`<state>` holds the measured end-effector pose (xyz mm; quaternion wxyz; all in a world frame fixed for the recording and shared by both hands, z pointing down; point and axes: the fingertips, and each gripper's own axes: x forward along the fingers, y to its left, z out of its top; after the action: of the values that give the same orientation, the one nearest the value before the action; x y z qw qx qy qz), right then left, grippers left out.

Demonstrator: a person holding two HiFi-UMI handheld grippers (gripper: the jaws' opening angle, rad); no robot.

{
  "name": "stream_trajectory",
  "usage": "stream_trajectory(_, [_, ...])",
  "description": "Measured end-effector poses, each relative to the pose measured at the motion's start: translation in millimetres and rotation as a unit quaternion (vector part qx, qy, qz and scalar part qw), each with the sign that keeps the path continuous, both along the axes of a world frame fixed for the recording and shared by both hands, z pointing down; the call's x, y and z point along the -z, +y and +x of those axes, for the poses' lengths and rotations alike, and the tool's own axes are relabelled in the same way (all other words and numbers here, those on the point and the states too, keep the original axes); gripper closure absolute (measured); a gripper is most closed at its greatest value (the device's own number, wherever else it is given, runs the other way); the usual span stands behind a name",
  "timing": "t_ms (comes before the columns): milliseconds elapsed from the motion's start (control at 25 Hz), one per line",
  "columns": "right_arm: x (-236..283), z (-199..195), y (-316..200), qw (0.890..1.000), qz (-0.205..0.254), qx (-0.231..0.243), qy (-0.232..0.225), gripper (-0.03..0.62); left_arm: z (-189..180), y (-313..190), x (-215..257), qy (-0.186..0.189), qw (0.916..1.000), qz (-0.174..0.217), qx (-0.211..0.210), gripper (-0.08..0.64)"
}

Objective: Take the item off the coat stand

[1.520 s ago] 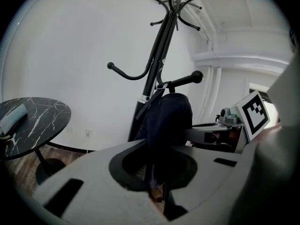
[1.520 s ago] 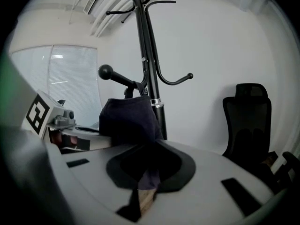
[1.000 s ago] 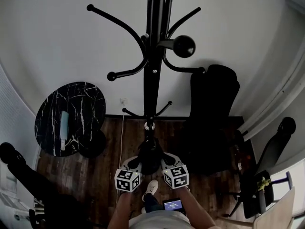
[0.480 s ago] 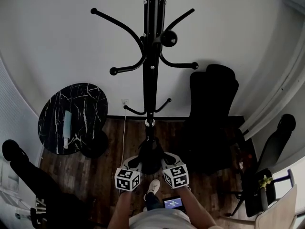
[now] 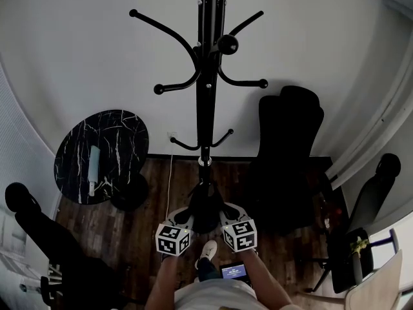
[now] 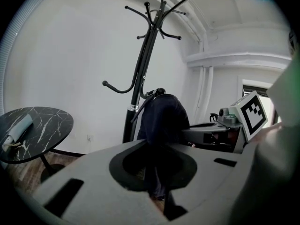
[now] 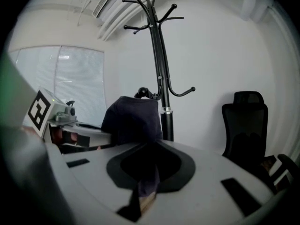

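Dark garment (image 6: 164,118) hardly shifted — pinched in closed jaws of left gripper (image 6: 157,190), right gripper (image 7: 143,191).

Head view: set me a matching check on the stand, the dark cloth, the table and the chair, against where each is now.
1 stand
2 dark cloth
3 table
4 chair

A at the left, pale roll on it
B at the right, black, tall back
C centre, upper hooks bare
D pinched by left gripper and right gripper

Pairs: 1-C, 2-D, 3-A, 4-B
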<state>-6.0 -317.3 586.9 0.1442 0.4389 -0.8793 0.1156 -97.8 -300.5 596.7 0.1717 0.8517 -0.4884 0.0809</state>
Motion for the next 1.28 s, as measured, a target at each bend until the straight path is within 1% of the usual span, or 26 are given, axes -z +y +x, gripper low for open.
stream_trajectory(440, [11.0,-1.7,19.1,1.000,0.009,-0.003,-0.006,0.563,-2.0,19.8,11.6,0.009,0.9999,0.012,-0.003,0.531])
stream_trajectory(840, [18.4,-5.5,38.4,1.000,0.014,-0.005,-0.018,0.563,-5.2,38.0,22.2,-0.004,0.9995,0.030,0.007,0.531])
stream_trajectory(1000, [31.8,-9.2,43.3,0.999,0.028,-0.004,-0.026,0.563,-9.5,43.7,37.2,-0.005,0.9985,0.053,0.015,0.531])
stream_trajectory(1160, [44.6,-11.2,54.4,0.999,0.032,0.003,-0.043,0.563,-12.9,56.5,55.3,0.007,0.9961,0.084,0.027,0.531])
stream_trajectory(1280, [53.5,-8.4,67.4,0.998,0.035,-0.002,-0.060,0.563,-11.3,70.6,65.5,0.017,0.9946,0.098,0.030,0.531])
